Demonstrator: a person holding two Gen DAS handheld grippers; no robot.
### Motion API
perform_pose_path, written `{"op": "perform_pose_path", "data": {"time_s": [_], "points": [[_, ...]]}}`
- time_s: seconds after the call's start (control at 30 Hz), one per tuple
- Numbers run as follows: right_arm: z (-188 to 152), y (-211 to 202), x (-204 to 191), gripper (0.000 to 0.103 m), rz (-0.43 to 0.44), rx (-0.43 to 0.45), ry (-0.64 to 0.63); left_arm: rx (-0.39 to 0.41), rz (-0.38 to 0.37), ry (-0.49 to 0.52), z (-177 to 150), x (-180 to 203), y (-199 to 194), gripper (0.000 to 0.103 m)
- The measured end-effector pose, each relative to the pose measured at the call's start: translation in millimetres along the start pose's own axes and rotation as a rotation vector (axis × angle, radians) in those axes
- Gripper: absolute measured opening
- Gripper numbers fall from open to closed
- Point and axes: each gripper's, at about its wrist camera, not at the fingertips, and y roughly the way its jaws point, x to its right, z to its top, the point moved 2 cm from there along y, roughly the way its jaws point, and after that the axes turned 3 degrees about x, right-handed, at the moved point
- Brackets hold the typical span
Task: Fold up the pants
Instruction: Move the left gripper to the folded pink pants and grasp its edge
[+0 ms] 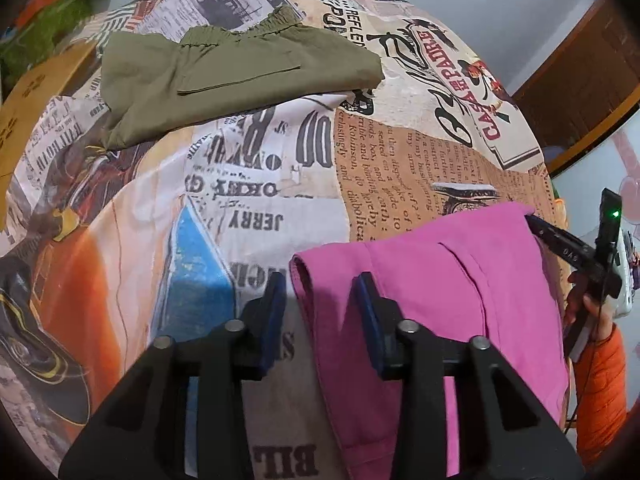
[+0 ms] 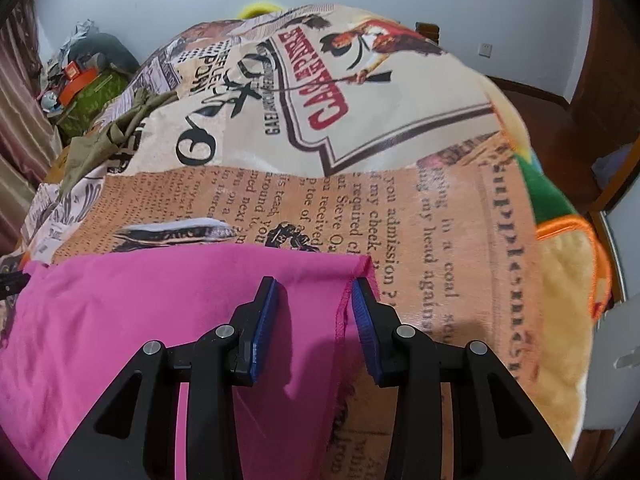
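Note:
Pink pants lie on the printed bedspread, near me. My left gripper is open, its fingers straddling the pants' left far corner. My right gripper is open, its fingers straddling the pants' right far corner with the stitched hem. The right gripper also shows in the left wrist view at the pants' right edge. Olive green pants lie folded at the far left of the bed.
The bedspread covers the bed. A cardboard box and clutter sit beyond the left side. A yellow and green plush blanket hangs at the right edge. A wooden door frame stands right.

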Motion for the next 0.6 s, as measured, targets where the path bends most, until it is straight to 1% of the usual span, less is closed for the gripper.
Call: {"op": "perform_pose_path", "data": {"time_s": [0.03, 0.1, 0.13, 0.17, 0.2, 0.23, 0.27, 0.37, 0.5, 0.6], "points": [[0, 1, 1, 0.035, 0.002, 0.002, 0.001, 0.001, 0.012, 0.005, 1, 2, 1, 0.029], [-1, 2, 2, 0.034, 0.003, 0.008, -0.005, 0.018, 0.051, 0.029, 1, 7, 0, 0.022], [-1, 1, 1, 0.031, -0.003, 0.01, -0.014, 0.029, 0.082, 0.045, 0, 10, 0, 0.015], [-1, 1, 1, 0.029, -0.006, 0.011, -0.021, 0.043, 0.105, 0.06, -1, 12, -2, 0.01], [-1, 1, 0, 0.023, -0.013, 0.014, -0.031, 0.051, 0.116, 0.069, -1, 13, -2, 0.009], [-1, 2, -1, 0.014, -0.034, 0.016, -0.044, 0.062, 0.132, 0.081, -1, 14, -4, 0.008], [0, 3, -2, 0.01, -0.059, 0.013, -0.062, 0.075, 0.145, 0.091, -2, 15, -6, 0.006], [-1, 5, -4, 0.008, -0.081, 0.018, -0.093, 0.102, 0.171, 0.095, -1, 10, -10, 0.006], [-1, 9, -4, 0.006, -0.135, 0.012, -0.123, 0.077, 0.165, 0.075, -4, 1, -4, 0.007], [0, 9, -5, 0.006, -0.147, -0.002, -0.136, 0.073, 0.182, 0.105, -5, 6, -3, 0.007]]}}
